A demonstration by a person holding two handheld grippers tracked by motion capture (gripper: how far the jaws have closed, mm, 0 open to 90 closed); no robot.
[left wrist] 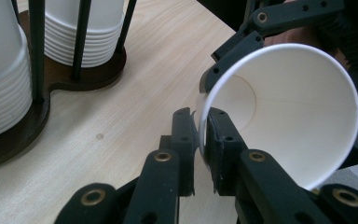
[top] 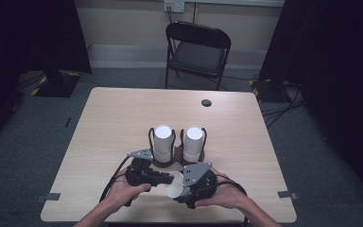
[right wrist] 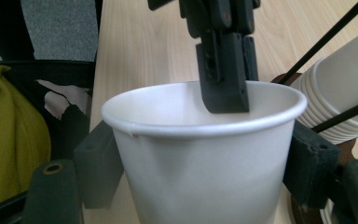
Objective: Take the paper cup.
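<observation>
No writing or brand mark can be read on anything here; the cup (top: pixel 174 185) is plain white paper inside and out, with a rolled rim and a faint seam down its inner wall. It lies tipped on its side between the two grippers near the table's (top: pixel 113 118) front edge, mouth turned toward the left gripper (left wrist: pixel 201 140). That gripper's jaws stand narrow, pinched on the cup's rim, one jaw outside the wall and the other just inside the mouth. In the right gripper view the right gripper (right wrist: pixel 200 154) has the cup's body between its jaws, one black pad pressed against each side of the wall, so both tools have hold of the same cup at once; the left gripper's jaws reach down over the far rim there. Just beyond the jaws stands a dark wooden holder (top: pixel 163 163) with thin black rods, carrying two stacks (top: pixel 163 142) of the same white cups, turned bottom up, side by side. A person's hands grip both tools from the near edge. Across the table, well apart, sits a black folding chair (top: pixel 196 52).
</observation>
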